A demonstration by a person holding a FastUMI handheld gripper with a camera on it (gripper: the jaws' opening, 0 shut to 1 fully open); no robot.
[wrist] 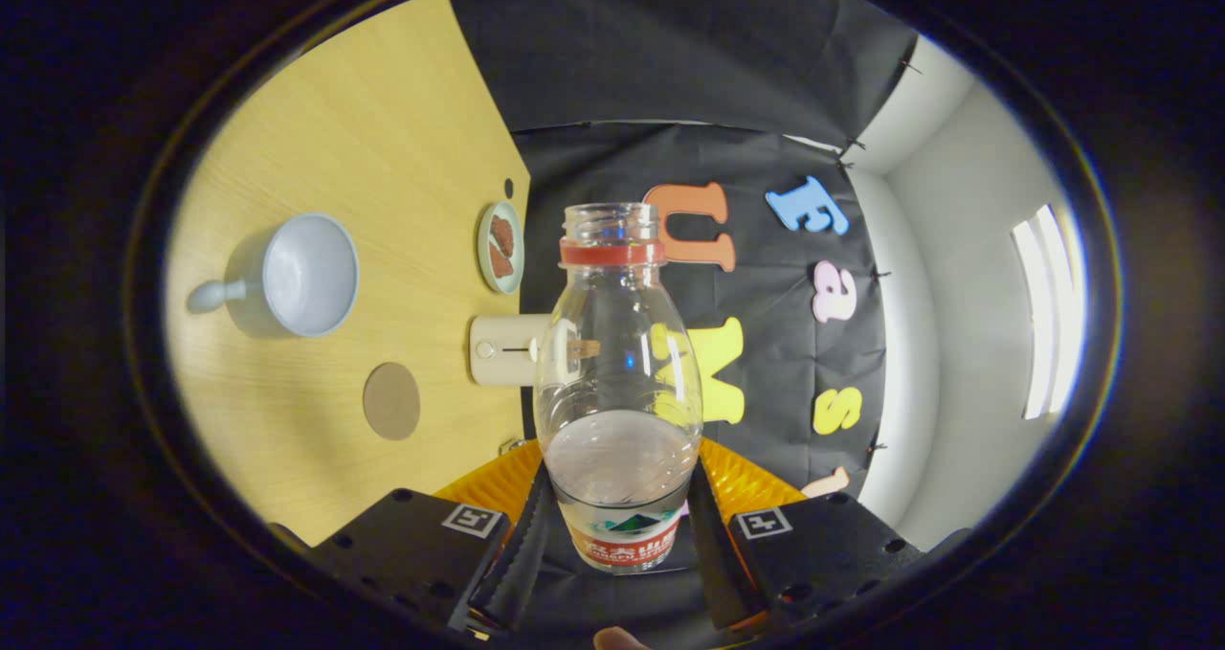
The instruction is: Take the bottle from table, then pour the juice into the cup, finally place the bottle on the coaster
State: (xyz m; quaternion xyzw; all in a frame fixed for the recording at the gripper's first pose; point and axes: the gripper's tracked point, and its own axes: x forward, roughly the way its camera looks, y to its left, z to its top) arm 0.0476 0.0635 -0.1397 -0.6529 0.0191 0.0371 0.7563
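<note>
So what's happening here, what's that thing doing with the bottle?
A person's handheld tongs are shut on a clear, uncapped bottle, gripping its lower part between both fingers. The view is rolled sideways, so the bottle looks tipped towards the wooden table, with liquid pooled near its base. On the table sit a pale cup with a handle, a round brown coaster, a small plate of brown food and a cream box-shaped device.

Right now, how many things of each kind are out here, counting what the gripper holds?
Bottles: 1, the bottle, clamped between the gripper fingers
Cups: 1, the cup
Coasters: 1, the coaster
Small plates: 1, the plate
Cream boxes: 1, the box
Total: 5
</note>
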